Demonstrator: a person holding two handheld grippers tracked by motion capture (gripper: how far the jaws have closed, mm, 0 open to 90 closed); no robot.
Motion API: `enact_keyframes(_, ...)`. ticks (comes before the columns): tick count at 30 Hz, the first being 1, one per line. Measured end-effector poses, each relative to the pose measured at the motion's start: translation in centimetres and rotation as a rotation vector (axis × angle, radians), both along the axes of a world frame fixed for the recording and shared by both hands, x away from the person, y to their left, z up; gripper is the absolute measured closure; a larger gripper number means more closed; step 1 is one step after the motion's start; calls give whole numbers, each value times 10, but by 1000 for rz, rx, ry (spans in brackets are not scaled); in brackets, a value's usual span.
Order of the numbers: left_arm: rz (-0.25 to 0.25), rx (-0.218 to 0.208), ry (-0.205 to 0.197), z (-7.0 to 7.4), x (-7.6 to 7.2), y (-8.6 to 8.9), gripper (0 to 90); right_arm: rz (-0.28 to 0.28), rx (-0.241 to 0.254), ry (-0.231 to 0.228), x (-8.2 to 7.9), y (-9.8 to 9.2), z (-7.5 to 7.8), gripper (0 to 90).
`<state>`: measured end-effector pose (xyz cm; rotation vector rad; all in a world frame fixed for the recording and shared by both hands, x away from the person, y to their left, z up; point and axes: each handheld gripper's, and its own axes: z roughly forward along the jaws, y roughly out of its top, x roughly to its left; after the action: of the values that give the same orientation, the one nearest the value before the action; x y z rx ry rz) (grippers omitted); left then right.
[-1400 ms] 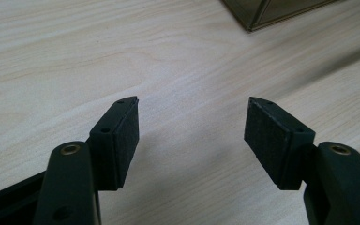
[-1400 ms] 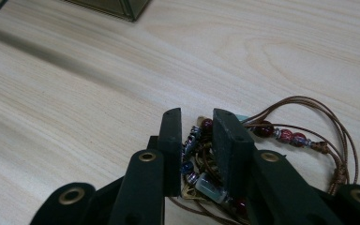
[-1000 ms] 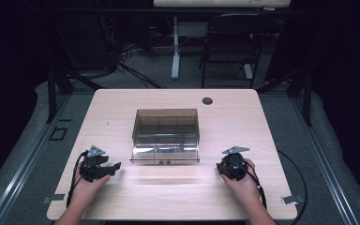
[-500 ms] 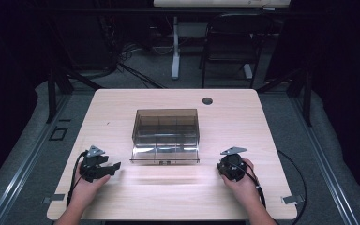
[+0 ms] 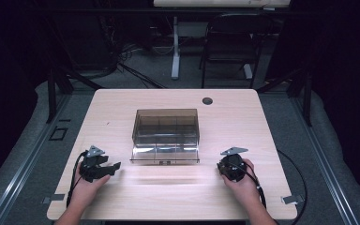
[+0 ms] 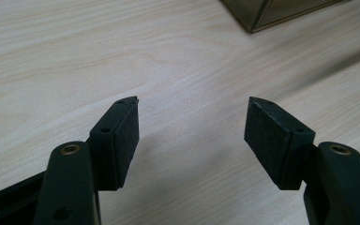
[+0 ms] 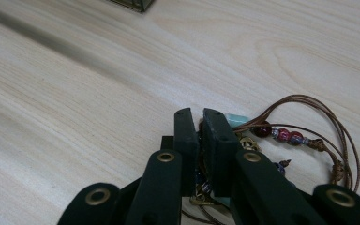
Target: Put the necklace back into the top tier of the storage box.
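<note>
A beaded bracelet (image 7: 286, 136) on brown cord, with red beads and a pale green one, lies on the wooden table (image 5: 243, 117) at the front right. My right gripper (image 7: 198, 112) has just been closing, and its jaws now pinch the bracelet's beads and cord between the pads. From above, that right gripper (image 5: 227, 168) sits low on the table in a hand. My left gripper (image 6: 192, 105) stands open over bare wood, nothing between its pads, at the front left (image 5: 112, 165).
A smoky transparent box (image 5: 166, 133) with inner compartments stands mid-table between the two grippers; one corner shows in the left gripper view (image 6: 281, 9). A round cable hole (image 5: 207, 101) sits near the far edge. A chair stands beyond the table.
The right gripper's jaws have drawn together on the bracelet. Both hands stay where they were, and the left gripper remains open.
</note>
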<state>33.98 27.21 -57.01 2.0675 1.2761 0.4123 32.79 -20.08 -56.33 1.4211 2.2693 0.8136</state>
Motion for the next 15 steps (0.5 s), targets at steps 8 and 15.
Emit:
enact_keyframes(8,1,1,-1,0,0,0,359,1,2,-4,-2,-1,2,900)
enact_keyframes(15,1,1,-1,0,0,0,359,-3,7,-6,-3,-2,1,853)
